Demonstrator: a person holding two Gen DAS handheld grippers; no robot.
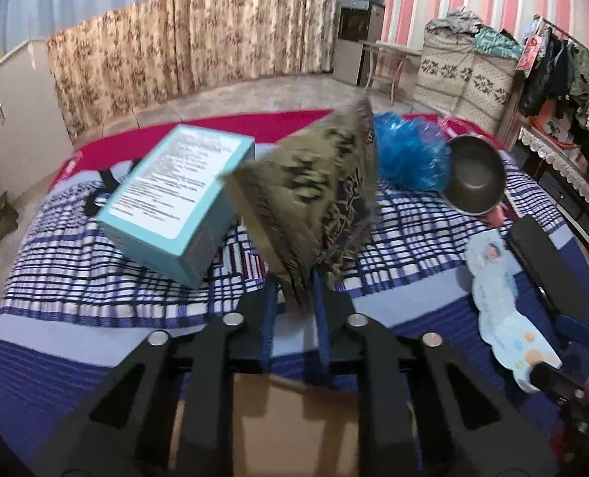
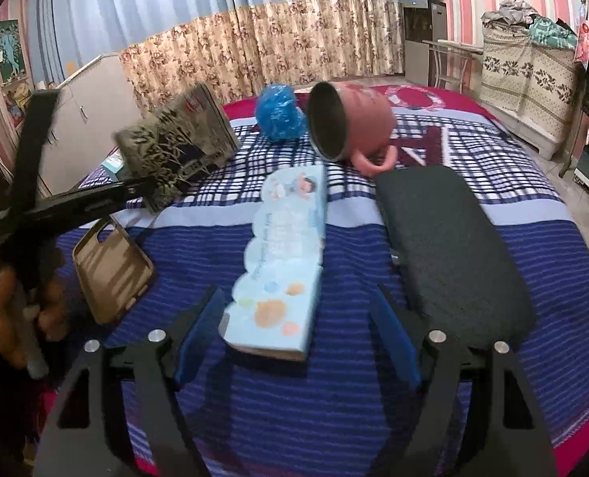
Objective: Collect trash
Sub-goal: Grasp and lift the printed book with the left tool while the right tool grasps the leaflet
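Left tongs (image 1: 293,290) pinch a crumpled wrapper (image 1: 314,198); right tongs (image 2: 298,342) gape wide; pink mug (image 2: 354,123) lies empty.

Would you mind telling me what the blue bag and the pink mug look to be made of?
Blue bag: thin plastic film, apparently; crumpled, glossy, with bright creases. Pink mug: looks like matte ceramic or enamel; smooth, thick rim, dark inside, moulded handle. Which of the two, I cannot tell.

Dim indoor light, motion blur, fisheye vignetting.

Wrapper (image 1: 314,206) print motion-blurred; teal box (image 1: 175,206) text unreadable; phone case (image 1: 294,425) partly hidden behind tongs.
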